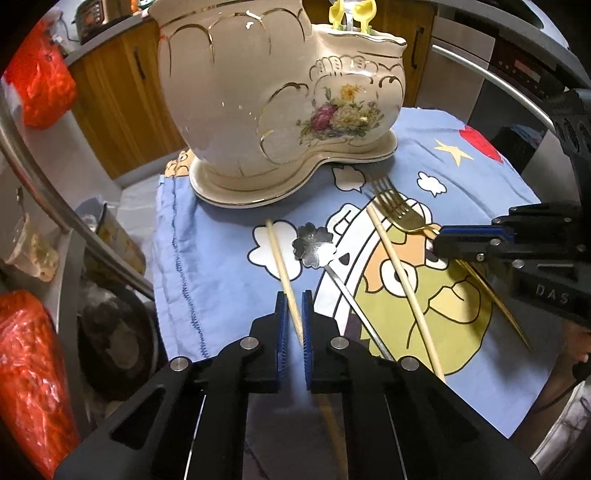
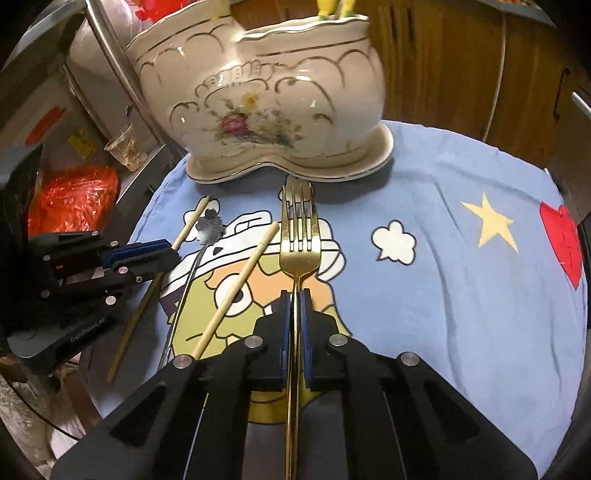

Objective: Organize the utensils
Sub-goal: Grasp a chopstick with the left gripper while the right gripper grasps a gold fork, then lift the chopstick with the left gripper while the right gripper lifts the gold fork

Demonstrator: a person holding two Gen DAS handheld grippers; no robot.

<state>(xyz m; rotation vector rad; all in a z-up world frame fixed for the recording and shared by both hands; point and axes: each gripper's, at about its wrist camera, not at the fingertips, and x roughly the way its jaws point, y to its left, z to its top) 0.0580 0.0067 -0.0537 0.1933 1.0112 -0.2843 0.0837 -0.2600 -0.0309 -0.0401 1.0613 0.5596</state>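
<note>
A cream floral ceramic holder (image 1: 258, 92) (image 2: 277, 103) stands at the back of the blue cartoon cloth (image 1: 207, 258). My left gripper (image 1: 293, 299) is shut on a pale wooden chopstick (image 1: 280, 254), whose tip points toward the holder. My right gripper (image 2: 294, 295) is shut on the handle of a gold fork (image 2: 299, 240) (image 1: 395, 206); its tines reach almost to the holder's base. Between the two grippers lie a second chopstick (image 1: 402, 280) (image 2: 240, 280) and a silver flower-bowl spoon (image 1: 314, 243) (image 2: 211, 225). Yellow-handled pieces (image 1: 352, 13) stick out of the holder.
Red plastic bags (image 1: 44, 85) (image 2: 74, 195) and a glass (image 2: 125, 147) sit off the cloth's left side beside a metal rail (image 1: 74, 221). Wooden cabinets (image 1: 122, 92) stand behind the holder. The cloth's right part with a star (image 2: 487, 221) is bare.
</note>
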